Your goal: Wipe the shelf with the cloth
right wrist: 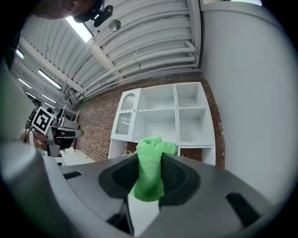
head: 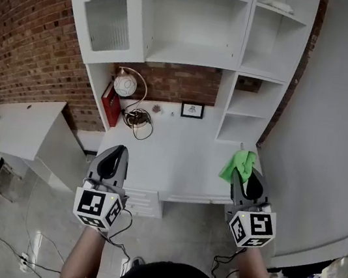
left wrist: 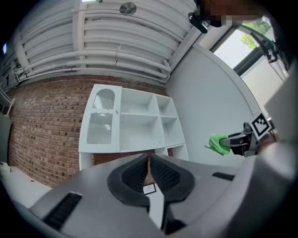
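Two grippers closest in, one per hand, both held just short of the front edge of a white desk top [head: 170, 161]. Left gripper [head: 117, 153] with jaws pulled almost together, only a sliver of gap, nothing in it. Right gripper [head: 247, 178] clamped on the green cloth [head: 238, 163], bunched up and poking out past the jaw tips, sitting over the right end of the desk top, apart from every shelf board.

Further back on the desk, toward the left: a tangle of cables [head: 138, 121], then a red box-like thing [head: 109, 106] standing against the side panel, with a round white object [head: 125, 84] right above it. Can't say what that one is. Small framed picture [head: 192, 110] propped against the brick at the back.

Beyond that, the white shelf unit [head: 195, 53]: open compartments in the middle and on the right, a glass-fronted door [head: 106, 11] on the left, and something pale [head: 276, 5] lying in the top right compartment.

Off to the left, a separate white table [head: 27, 125] against the brick wall [head: 27, 31]. Plain grey wall [head: 334, 129] on the right.
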{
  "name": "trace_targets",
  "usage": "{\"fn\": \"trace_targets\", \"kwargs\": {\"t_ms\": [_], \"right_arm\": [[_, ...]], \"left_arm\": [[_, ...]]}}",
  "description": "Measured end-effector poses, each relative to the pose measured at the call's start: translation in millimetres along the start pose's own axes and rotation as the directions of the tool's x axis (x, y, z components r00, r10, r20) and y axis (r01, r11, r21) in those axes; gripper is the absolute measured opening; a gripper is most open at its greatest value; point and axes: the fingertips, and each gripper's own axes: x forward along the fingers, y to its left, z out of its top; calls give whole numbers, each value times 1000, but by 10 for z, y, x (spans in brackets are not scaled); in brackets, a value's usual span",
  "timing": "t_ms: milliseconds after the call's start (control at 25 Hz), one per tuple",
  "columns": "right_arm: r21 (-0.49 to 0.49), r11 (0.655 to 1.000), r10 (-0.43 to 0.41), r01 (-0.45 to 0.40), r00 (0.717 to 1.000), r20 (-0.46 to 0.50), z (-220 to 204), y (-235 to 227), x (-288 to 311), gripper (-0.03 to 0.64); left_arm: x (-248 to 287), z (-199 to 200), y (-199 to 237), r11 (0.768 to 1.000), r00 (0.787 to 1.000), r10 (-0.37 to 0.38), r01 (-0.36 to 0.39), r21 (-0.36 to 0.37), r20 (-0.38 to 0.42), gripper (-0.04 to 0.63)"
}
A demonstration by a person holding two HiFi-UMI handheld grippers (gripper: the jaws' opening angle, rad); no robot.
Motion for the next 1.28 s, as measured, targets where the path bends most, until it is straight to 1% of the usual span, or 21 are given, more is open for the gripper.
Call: {"fn": "trace_targets", "kwargs": {"t_ms": [320,520,640,800,960,1080,1280], "right_arm": [[28,999,30,-30,1000,-1,-174,-337,4,120],[92,994,66,-64,998,-15,-345,-469,-36,121],[114,989,92,-90,996,-17,-404,-504,-11,121],[134,985,111,-107,994,-25,-483,-479,65,123],[145,982,133,-124,990,-50,-639,-387,179,123],[140,984,121,-110,990,-73,-712,-405,292,123],[96,994,59,-50,993,-97,-710,-487,539,123]], "left_arm": [[145,-60,-314,1000,1000,21,-21,0,-12,18],[112,-122,-444,998,997,61,-62,-12,-37,18],[55,-130,-490,996,995,87,-88,-5,-54,18],[-11,-199,-449,994,991,110,-109,7,-82,18],[31,-327,-272,990,986,135,-139,-29,-94,18],[199,-416,-193,991,989,117,-122,-51,-93,18],[668,-558,-1,993,996,52,-58,-102,-68,18]]}}
